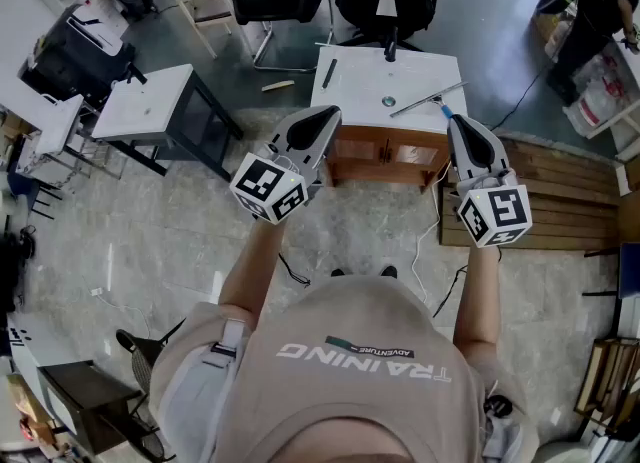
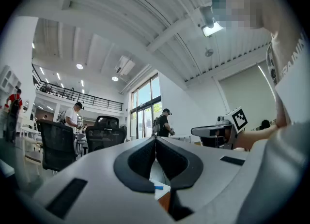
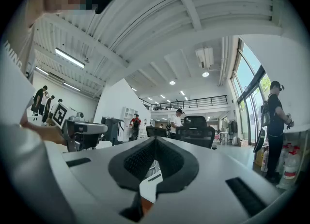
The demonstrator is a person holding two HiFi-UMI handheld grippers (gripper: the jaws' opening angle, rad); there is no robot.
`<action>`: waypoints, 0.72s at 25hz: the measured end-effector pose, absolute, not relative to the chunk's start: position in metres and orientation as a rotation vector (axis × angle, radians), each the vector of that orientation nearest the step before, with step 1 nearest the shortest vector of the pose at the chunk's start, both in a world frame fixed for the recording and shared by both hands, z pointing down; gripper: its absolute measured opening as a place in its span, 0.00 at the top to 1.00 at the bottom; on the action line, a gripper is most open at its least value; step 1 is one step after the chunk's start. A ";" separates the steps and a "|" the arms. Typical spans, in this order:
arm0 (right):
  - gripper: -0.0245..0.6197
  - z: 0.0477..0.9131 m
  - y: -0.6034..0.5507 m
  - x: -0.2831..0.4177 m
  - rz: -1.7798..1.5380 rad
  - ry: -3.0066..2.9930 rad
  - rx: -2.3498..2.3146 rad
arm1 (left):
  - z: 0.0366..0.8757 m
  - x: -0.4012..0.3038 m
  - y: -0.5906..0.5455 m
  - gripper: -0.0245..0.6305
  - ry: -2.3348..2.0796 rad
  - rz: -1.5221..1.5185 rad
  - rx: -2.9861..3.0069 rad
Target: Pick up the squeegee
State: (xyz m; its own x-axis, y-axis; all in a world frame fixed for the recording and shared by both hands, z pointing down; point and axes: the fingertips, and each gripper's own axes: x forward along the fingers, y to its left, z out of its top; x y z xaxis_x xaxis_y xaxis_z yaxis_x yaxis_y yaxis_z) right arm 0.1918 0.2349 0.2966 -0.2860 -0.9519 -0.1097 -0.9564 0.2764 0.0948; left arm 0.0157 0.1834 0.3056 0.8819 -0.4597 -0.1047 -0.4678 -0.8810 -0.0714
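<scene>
Nothing's grabbed yet: your left gripper point(image 1: 318, 123) and right gripper point(image 1: 462, 131) are both pressed together and empty, the slim silver blue-tipped squeegee point(image 1: 425, 101) lies on the white tabletop point(image 1: 360, 86) just ahead of the right gripper, so approach, opening and grasp remain.

The head camera looks steeply down past the person's point(image 1: 360, 371) shoulders onto the white worktop point(image 1: 390, 76). Two more ride close behind the left tongs point(image 2: 155, 138) and right tongs point(image 3: 155, 140), facing nearly level; all three views share that worktop and the black office chairs point(image 3: 196, 130).
</scene>
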 end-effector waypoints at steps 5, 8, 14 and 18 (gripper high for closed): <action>0.91 0.297 0.235 0.195 0.225 2.480 -1.858 | 0.307 0.017 0.180 0.94 0.741 0.126 -2.948; 0.91 0.300 0.235 0.199 0.222 2.474 -1.865 | 0.309 0.019 0.178 0.94 0.737 0.114 -2.948; 0.91 0.308 0.232 0.204 0.269 2.490 -1.932 | 0.313 0.020 0.176 0.94 0.737 0.114 -2.961; 0.91 0.314 0.228 0.195 0.264 2.529 -1.915 | 0.317 0.014 0.176 0.94 0.758 0.103 -2.965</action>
State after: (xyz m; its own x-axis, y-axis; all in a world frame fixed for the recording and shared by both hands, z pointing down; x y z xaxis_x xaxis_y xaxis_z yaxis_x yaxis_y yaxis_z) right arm 0.1952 0.2282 0.3144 -0.2756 -0.9590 -0.0666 -0.9521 0.2627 0.1567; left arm 0.0139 0.1756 0.3170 0.8753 -0.4761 -0.0847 -0.4814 -0.8745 -0.0597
